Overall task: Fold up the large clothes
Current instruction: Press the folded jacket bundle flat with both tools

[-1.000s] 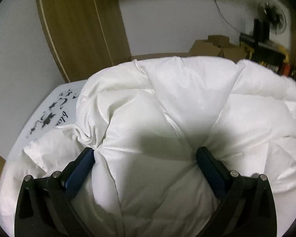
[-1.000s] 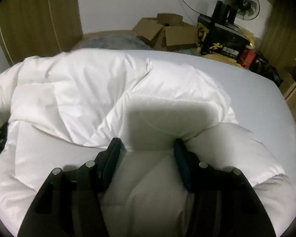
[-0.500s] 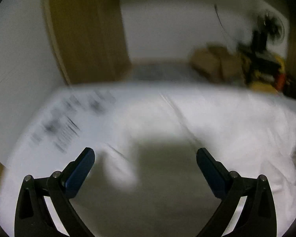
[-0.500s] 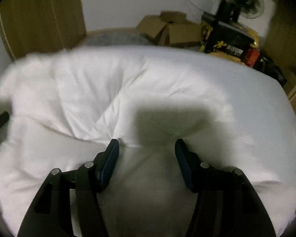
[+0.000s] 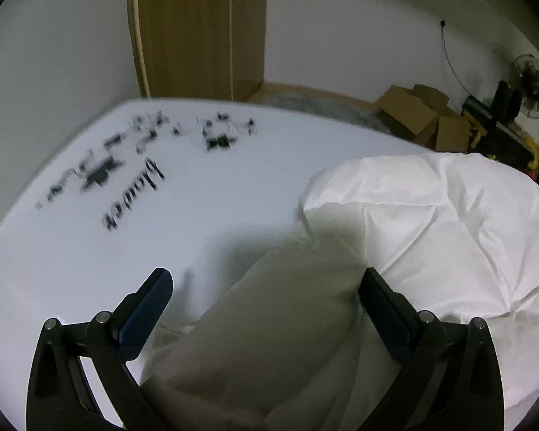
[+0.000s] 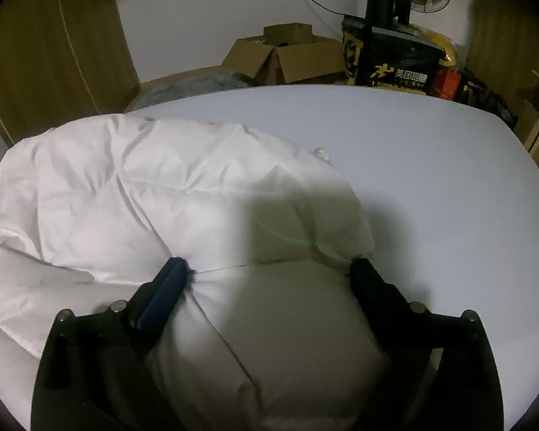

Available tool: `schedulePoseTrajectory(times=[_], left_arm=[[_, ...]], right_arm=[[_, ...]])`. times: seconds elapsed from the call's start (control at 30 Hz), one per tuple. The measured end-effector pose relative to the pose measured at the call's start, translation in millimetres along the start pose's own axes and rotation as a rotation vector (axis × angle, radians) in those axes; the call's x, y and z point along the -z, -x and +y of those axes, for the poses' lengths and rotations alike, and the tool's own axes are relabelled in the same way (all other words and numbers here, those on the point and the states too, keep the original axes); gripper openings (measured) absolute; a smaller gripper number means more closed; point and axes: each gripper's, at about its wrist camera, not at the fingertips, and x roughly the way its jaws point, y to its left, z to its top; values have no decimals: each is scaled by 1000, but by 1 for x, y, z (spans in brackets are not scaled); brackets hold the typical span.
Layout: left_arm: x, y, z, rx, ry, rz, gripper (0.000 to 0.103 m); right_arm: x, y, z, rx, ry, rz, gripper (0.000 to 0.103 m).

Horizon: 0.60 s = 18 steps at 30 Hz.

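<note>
We see both tongs wide apart: left tongs (image 5: 265,287) straddle a puffy fold, and right tongs (image 6: 269,269) have just been opening over the white quilted garment (image 6: 133,194) (long axis unclear) on the bed (image 6: 431,165).

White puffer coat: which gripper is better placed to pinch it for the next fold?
Probably right. The right gripper, whose jaws have just been opening, straddles a padded section of the white puffer coat, both fingers against fabric. The left gripper is open at the coat's edge, one finger over the bare white sheet.
</note>
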Motion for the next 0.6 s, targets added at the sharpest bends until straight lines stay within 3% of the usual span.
schedulePoseTrajectory(times=[0.1,0.13,0.17,0.23,0.33,0.37,0.4,0.43,0.6], left_arm=[[-7,18,-6,-70,-22,-32,102],[-15,33,-11,-34,-25,-76,103],[-20,44,-19,-14,-38,-115,103],[-31,60,-49,-19,-109,-186,103],[-26,36,-82,-62,-195,-130,103],[-21,22,-88,-92,-220,-92,103],[-19,11,-89,-103,-229,-61,103],[-15,0,-90,-95,-222,-33,103],[-5,-8,-91,-80,-190,-26,103]], right_arm=[[-1,0,9,43,31,24,93],[-3,6,15,73,47,34,86],[-10,23,19,84,38,-16,85],[-22,52,31,19,7,-111,86],[-41,43,64,55,36,-77,82],[-43,29,76,56,57,-48,77],[-43,18,83,53,75,-23,65],[-40,9,87,50,87,-2,62],[-22,-13,87,20,78,10,62]])
